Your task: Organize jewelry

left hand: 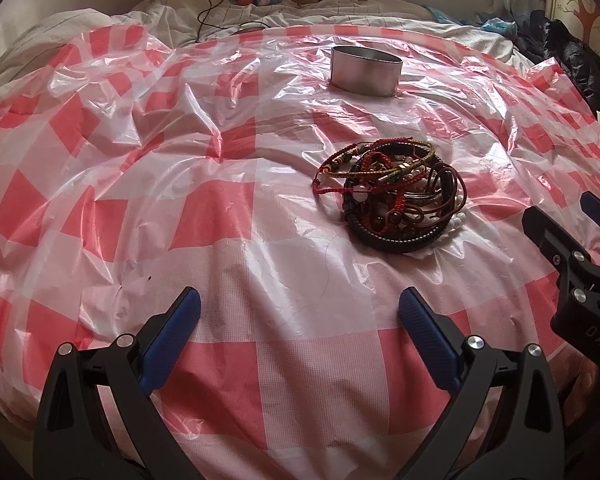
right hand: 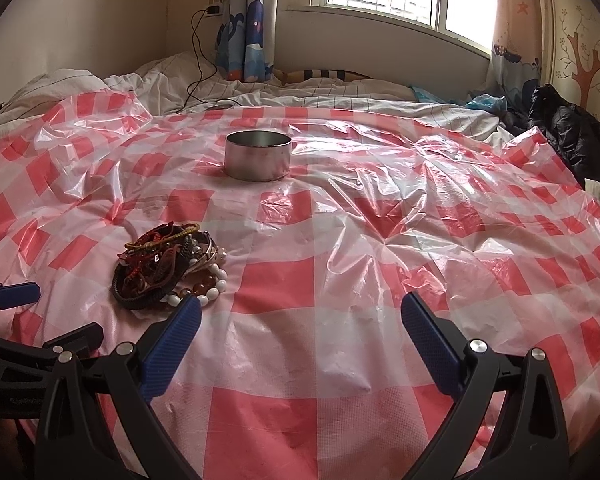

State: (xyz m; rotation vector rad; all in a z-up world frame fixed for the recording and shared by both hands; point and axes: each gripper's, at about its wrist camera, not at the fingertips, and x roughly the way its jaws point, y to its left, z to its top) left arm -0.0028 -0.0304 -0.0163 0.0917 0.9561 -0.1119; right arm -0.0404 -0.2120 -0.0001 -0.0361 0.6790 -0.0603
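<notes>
Nothing looks sorted yet: the bracelets (left hand: 392,196) lie heaped ahead of the jaws, the tin (left hand: 366,71) beyond. Both the left gripper (left hand: 300,312) and right gripper (right hand: 300,320) stand apart, holding nothing.

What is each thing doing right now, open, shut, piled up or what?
Left tongs: open, holding nothing.
Right tongs: open, holding nothing.
Bracelets: tangled in one pile on the checked sheet.
Metal tin: upright, no lid, apart from the pile.
</notes>
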